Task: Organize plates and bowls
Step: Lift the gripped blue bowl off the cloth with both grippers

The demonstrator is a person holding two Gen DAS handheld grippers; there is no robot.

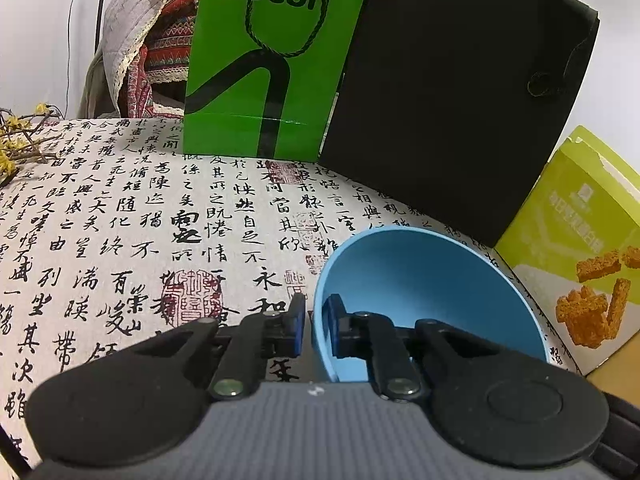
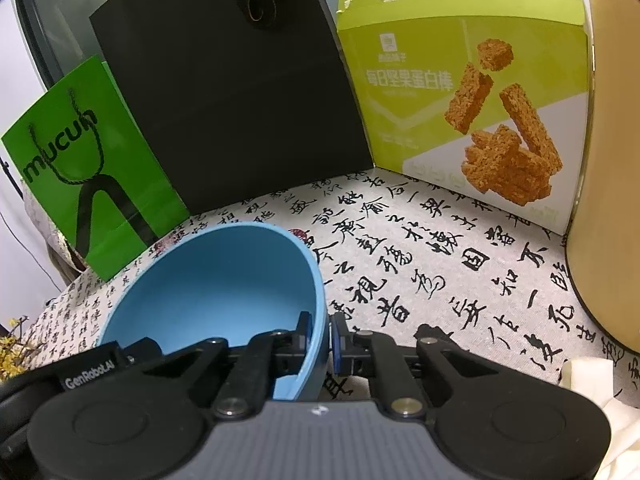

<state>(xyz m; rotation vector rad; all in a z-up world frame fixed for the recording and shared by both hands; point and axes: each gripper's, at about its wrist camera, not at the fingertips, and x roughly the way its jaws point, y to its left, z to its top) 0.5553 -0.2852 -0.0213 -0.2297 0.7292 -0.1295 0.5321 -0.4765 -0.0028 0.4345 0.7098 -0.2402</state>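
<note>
Both claws are clamped on one blue bowl point(image 1: 420, 280): the left claw point(image 1: 314, 328) pinches its left wall, the right claw point(image 2: 322, 340) its right wall. That bowl sits tilted, seemingly just off the calligraphy-cloth bench point(image 1: 140, 220). Behind stand a black bag point(image 2: 224, 92), a green mucun bag point(image 1: 272, 60) and a lime snack-bar box point(image 2: 460, 100).

A green paper bag point(image 1: 256, 60), a black bag point(image 1: 452, 92) and a snack box point(image 2: 460, 92) stand side by side along the calligraphy-printed tabletop point(image 1: 160, 216), yellow-flowered twigs point(image 1: 16, 140) at its edge.
</note>
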